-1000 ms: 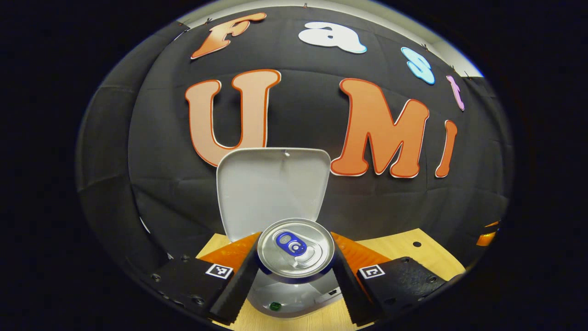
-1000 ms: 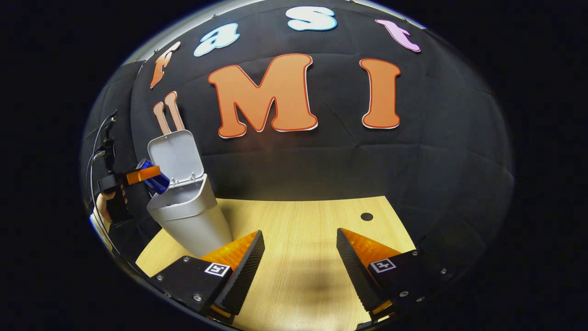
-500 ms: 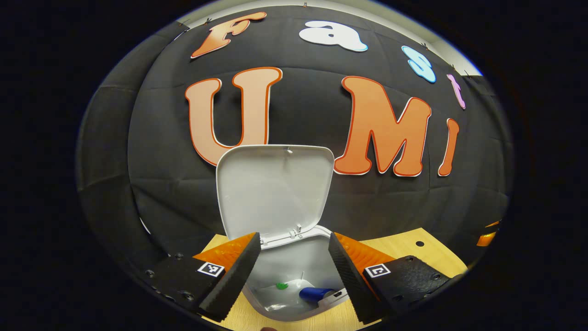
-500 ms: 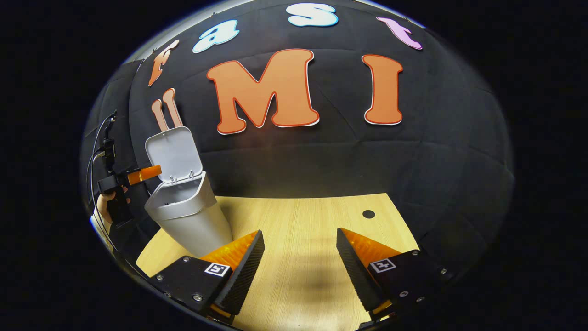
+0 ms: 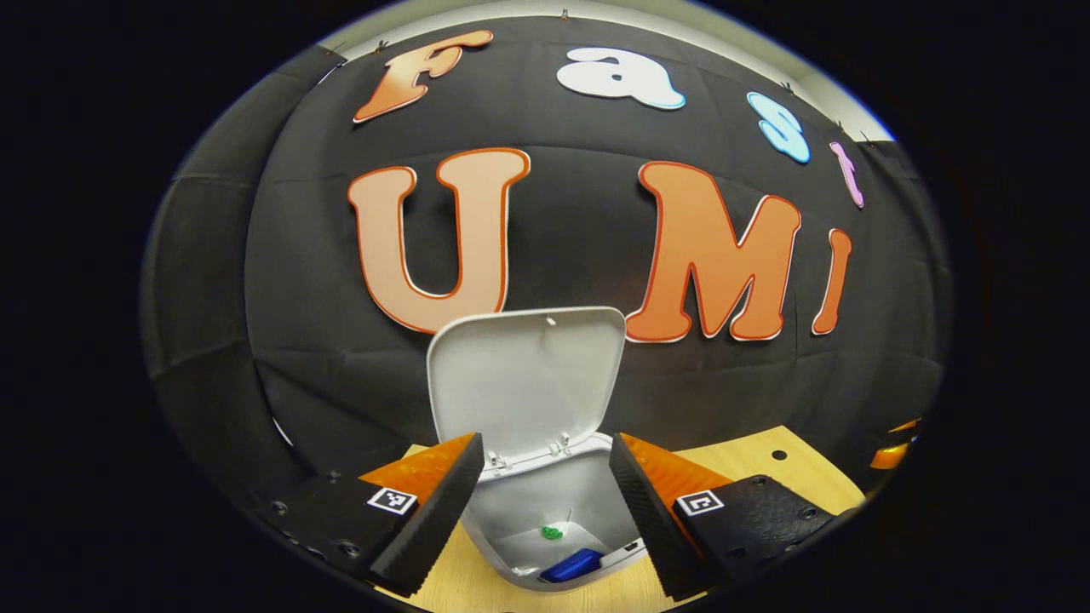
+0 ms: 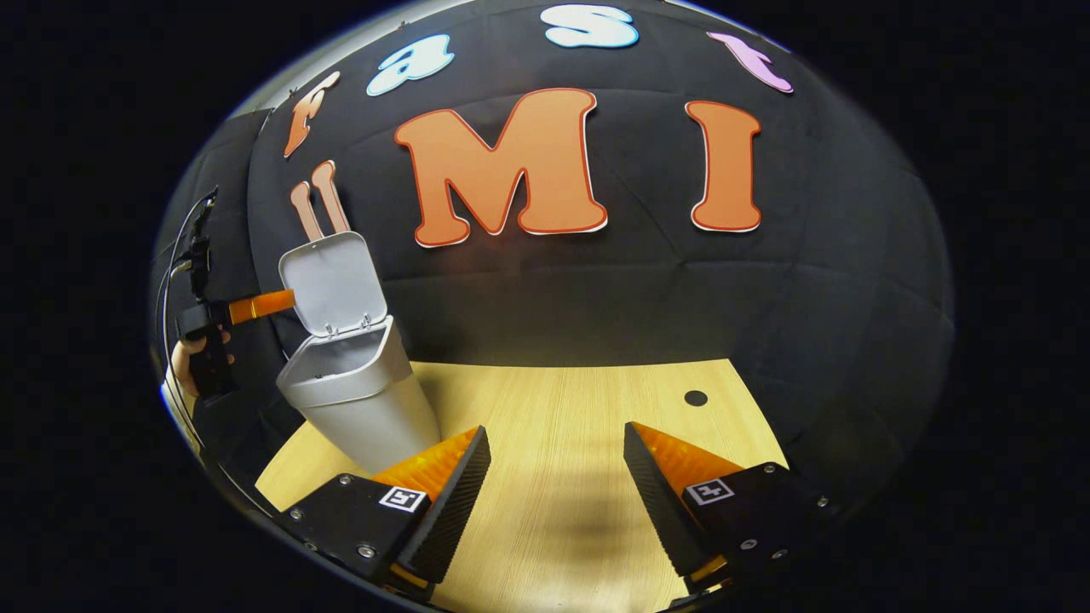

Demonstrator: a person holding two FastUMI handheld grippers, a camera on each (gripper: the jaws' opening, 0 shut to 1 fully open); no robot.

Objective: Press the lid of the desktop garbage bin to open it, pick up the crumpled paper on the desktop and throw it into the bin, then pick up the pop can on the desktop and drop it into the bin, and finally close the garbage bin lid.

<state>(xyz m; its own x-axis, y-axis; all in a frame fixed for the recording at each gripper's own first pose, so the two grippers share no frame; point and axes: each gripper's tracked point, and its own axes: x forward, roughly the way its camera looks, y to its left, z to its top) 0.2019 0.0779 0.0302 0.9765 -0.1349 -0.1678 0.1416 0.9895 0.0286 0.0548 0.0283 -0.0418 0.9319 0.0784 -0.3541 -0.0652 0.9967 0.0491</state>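
While both grippers gape empty, the blue pop can lies inside the lid-up bin.

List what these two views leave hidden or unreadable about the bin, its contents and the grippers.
- Crumpled paper: the left gripper view looks into the bin, showing the blue pop can and a small green speck; no paper can be made out, and the bin's near wall hides part of the floor.
- Bin interior: the right gripper view sees it side-on, so its wall hides the contents.
- Left gripper in the right gripper view: too small and side-on to judge its opening.
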